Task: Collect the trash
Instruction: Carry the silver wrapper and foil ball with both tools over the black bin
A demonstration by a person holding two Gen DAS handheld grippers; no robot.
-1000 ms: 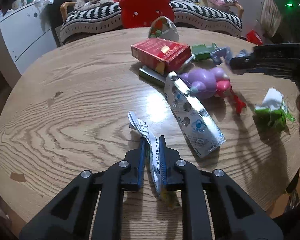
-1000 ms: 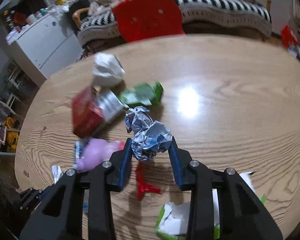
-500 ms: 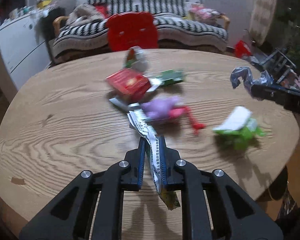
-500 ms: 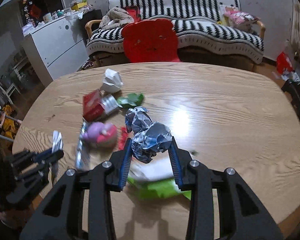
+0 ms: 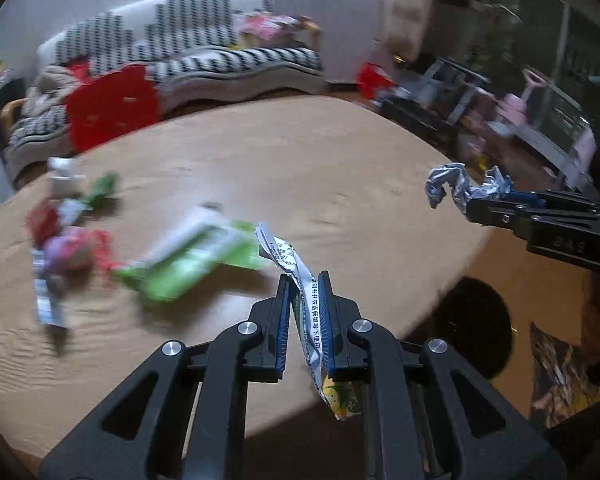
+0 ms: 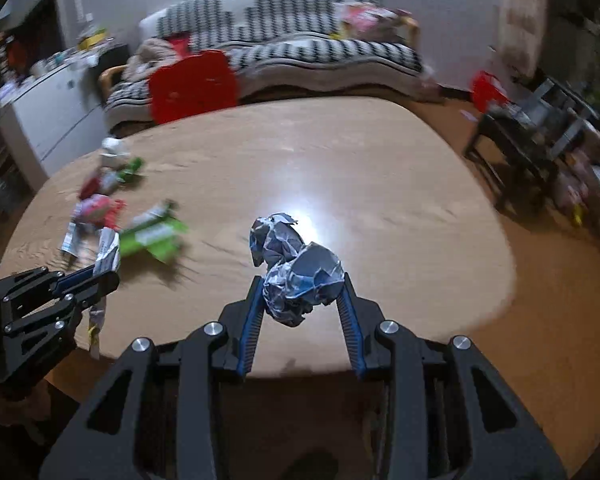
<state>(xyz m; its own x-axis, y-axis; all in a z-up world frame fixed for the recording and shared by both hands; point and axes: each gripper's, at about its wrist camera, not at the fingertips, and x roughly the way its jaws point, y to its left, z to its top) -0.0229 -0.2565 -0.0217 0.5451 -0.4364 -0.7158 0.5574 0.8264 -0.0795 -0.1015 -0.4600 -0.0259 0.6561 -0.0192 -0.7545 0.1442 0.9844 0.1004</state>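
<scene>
My left gripper [image 5: 305,280] is shut on a long white printed wrapper [image 5: 300,276], held above the near edge of the round wooden table [image 5: 340,168]. It also shows in the right wrist view [image 6: 100,276] with the wrapper [image 6: 107,250]. My right gripper [image 6: 300,284] is shut on a crumpled silver foil ball [image 6: 296,272], held over the table's near edge. In the left wrist view the right gripper [image 5: 476,200] holds the foil [image 5: 456,184] past the table's right edge.
On the table's left lie a green and white carton [image 5: 188,256], a purple and red toy [image 5: 72,248], a red box [image 5: 44,216] and a silver strip [image 5: 46,300]. A dark round bin [image 5: 476,320] stands on the floor at right. A red chair [image 6: 192,84] and striped sofa [image 6: 284,52] stand behind.
Both grippers have pulled back from the table's middle and swung right, each still holding its trash. The views now reach the table's near edge and the floor.
</scene>
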